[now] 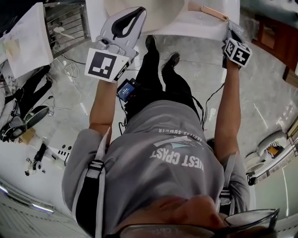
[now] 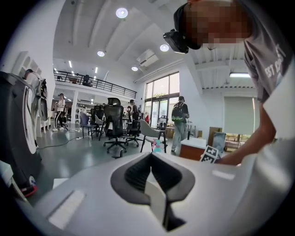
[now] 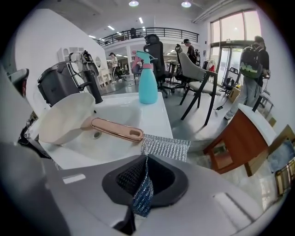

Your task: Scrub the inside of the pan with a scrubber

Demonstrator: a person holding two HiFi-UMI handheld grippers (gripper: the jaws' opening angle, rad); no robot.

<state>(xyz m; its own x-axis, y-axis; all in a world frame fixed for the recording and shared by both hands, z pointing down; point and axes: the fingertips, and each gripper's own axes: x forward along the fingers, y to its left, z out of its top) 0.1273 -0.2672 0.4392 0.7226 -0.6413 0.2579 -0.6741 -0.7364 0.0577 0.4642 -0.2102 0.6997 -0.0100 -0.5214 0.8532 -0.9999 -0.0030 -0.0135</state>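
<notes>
A cream pan with a pink handle lies tilted in the white sink. The handle reaches toward the counter's front corner. A silver mesh scrubber lies on that corner, and my right gripper is shut on its near edge, a fold of mesh hanging between the pads. In the head view the right gripper is at the counter's right end, next to the handle. My left gripper hovers at the pan's rim, shut and holding nothing. The left gripper view faces away into the room.
A teal spray bottle stands behind the sink, beside a black faucet and a dark appliance. A wooden cabinet sits right of the counter. Office chairs and people stand beyond. Cables and gear lie on the floor at left.
</notes>
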